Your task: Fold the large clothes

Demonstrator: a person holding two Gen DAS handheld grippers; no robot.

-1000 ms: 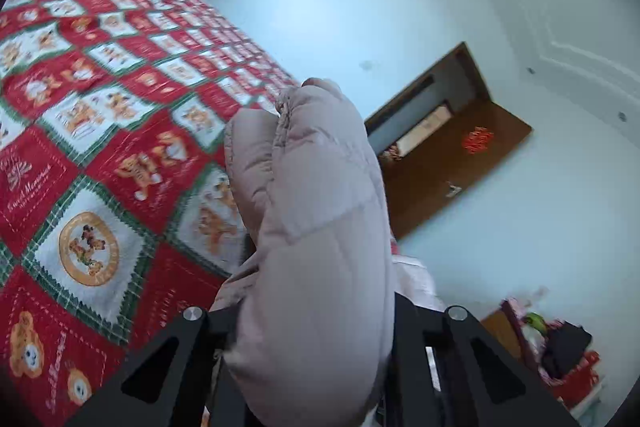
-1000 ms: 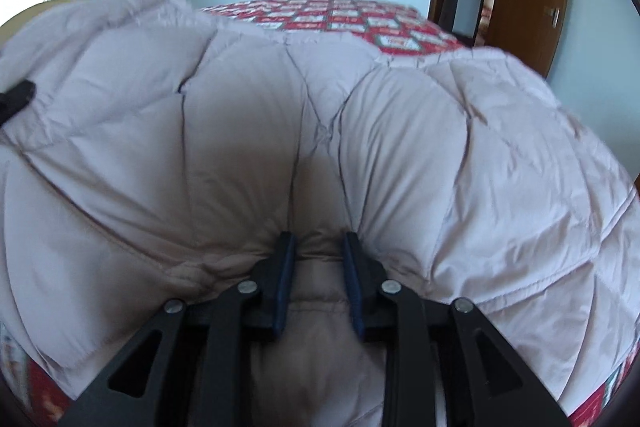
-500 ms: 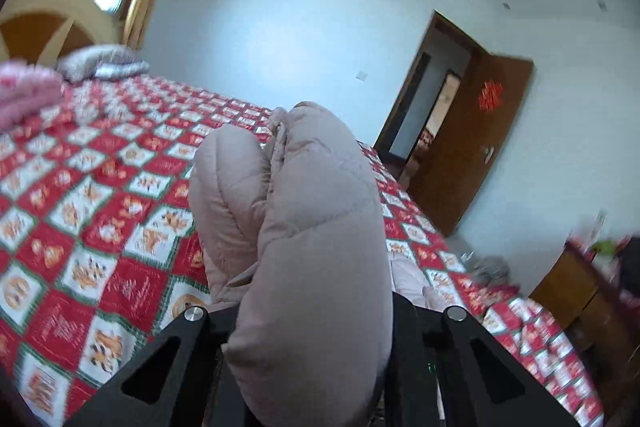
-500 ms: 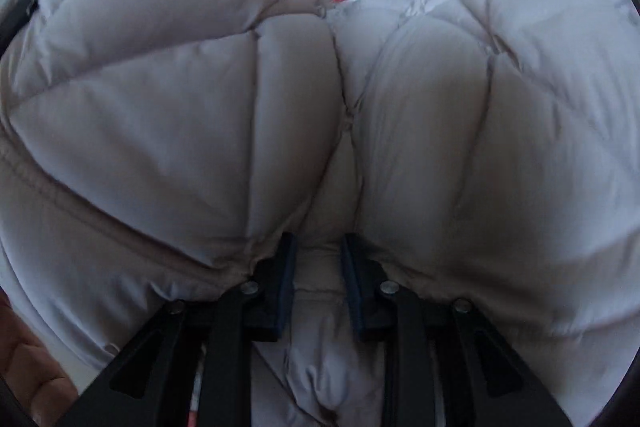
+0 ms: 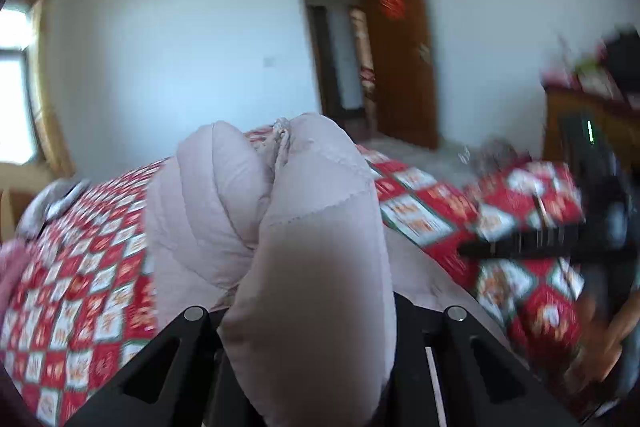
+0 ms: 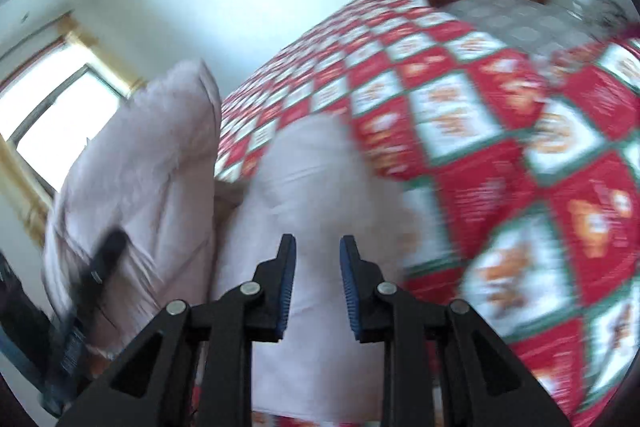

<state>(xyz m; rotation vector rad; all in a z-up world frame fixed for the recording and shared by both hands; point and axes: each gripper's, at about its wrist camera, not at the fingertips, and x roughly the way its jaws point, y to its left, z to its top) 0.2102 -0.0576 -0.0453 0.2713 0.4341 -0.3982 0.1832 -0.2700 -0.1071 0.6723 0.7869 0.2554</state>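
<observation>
A bed [image 5: 100, 259] covered with a red, white and green checked quilt [image 6: 500, 155] spreads ahead of both claws, under pale walls. Beyond the left claw [image 5: 316, 367] stand an open brown door [image 5: 404, 55], a wooden cabinet [image 5: 580, 123] far to its right and a bright window [image 6: 60, 119] to its left. The puffy pale pink jacket [image 5: 312, 235] bulges up out of the left claw, which is clamped on a thick fold that hides its fingertips. The right claw [image 6: 318, 287] has its blue pads pressed to a fold of the same jacket, which rises ahead and to its left over the bed. Both views are smeared with motion blur; the dark shape at the left claw's right edge is hard to make out.
</observation>
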